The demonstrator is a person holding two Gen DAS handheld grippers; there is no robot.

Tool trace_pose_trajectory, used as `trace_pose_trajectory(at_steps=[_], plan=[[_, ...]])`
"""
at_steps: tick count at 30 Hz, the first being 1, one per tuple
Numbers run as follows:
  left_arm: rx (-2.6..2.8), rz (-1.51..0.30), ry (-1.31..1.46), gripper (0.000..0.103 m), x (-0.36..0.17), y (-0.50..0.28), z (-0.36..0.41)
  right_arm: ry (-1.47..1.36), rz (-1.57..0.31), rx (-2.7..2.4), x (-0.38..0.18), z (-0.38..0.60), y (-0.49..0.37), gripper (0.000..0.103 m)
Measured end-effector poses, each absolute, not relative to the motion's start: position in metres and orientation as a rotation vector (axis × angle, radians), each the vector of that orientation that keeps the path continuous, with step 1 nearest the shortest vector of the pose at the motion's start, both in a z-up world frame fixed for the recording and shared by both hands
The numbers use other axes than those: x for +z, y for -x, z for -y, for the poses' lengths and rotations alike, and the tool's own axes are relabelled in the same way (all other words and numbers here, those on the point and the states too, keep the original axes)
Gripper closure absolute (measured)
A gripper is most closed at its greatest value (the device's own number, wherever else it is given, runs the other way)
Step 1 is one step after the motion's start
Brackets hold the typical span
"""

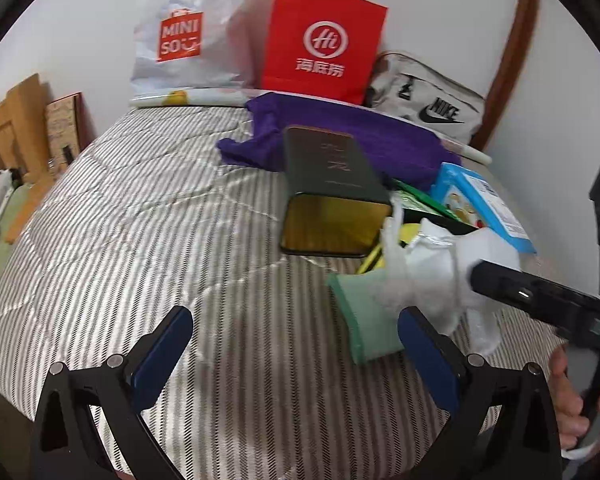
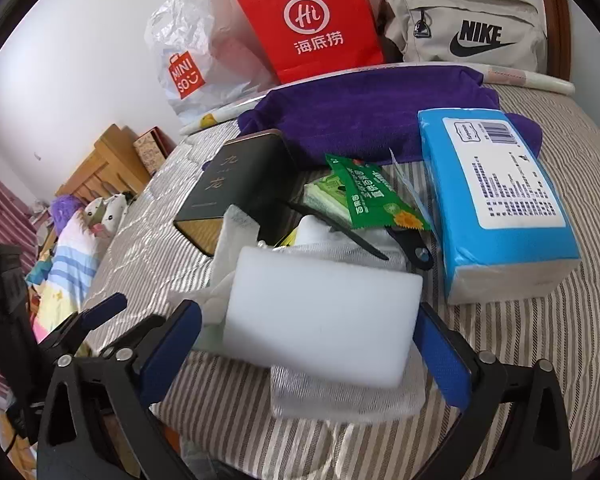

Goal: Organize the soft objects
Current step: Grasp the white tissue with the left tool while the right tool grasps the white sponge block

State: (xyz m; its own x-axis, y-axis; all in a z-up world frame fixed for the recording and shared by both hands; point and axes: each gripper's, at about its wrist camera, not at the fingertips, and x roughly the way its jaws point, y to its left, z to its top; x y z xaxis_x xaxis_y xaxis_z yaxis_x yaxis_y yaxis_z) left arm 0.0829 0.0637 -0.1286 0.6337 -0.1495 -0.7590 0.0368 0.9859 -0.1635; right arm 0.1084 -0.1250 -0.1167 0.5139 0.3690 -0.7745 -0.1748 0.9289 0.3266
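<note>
A white sponge block (image 2: 324,320) lies on top of a pile of white cloths and netting (image 2: 340,396) on the striped bed. My right gripper (image 2: 308,308) is open around the block; a gap shows at the left pad, and the right pad is close to the block's edge. My left gripper (image 1: 296,314) is open over bare bedding with nothing between its fingers. A pale green sponge (image 1: 364,320) rests just beside its right finger. Behind the pile are a purple towel (image 2: 360,120) and a blue tissue pack (image 2: 496,200).
A dark tin box (image 2: 236,184) and a green snack packet (image 2: 376,200) lie by the pile. A red paper bag (image 2: 312,20), a white plastic bag (image 2: 192,52) and a beige pouch (image 2: 460,24) line the wall. A hand (image 1: 572,408) holds the right gripper.
</note>
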Motion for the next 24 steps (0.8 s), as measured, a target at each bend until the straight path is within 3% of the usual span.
trace_pose_trajectory(at_steps=[2, 12, 19, 24], plan=[[-0.123, -0.872, 0.134, 0.0, -0.128, -0.082, -0.061, -0.197, -0.989, 0.333, -0.118, 0.125, -0.109, 0.022], [-0.218, -0.858, 0.099, 0.004, -0.127, -0.089, -0.033, -0.136, -0.853, 0.351, -0.086, 0.153, -0.084, 0.022], [-0.207, -0.857, 0.044, 0.017, -0.126, -0.096, -0.017, -0.063, -0.854, 0.259, -0.094, 0.196, -0.064, 0.022], [-0.201, -0.857, 0.013, 0.034, -0.128, -0.1, -0.008, -0.07, -0.879, 0.218, -0.109, 0.222, -0.058, 0.022]])
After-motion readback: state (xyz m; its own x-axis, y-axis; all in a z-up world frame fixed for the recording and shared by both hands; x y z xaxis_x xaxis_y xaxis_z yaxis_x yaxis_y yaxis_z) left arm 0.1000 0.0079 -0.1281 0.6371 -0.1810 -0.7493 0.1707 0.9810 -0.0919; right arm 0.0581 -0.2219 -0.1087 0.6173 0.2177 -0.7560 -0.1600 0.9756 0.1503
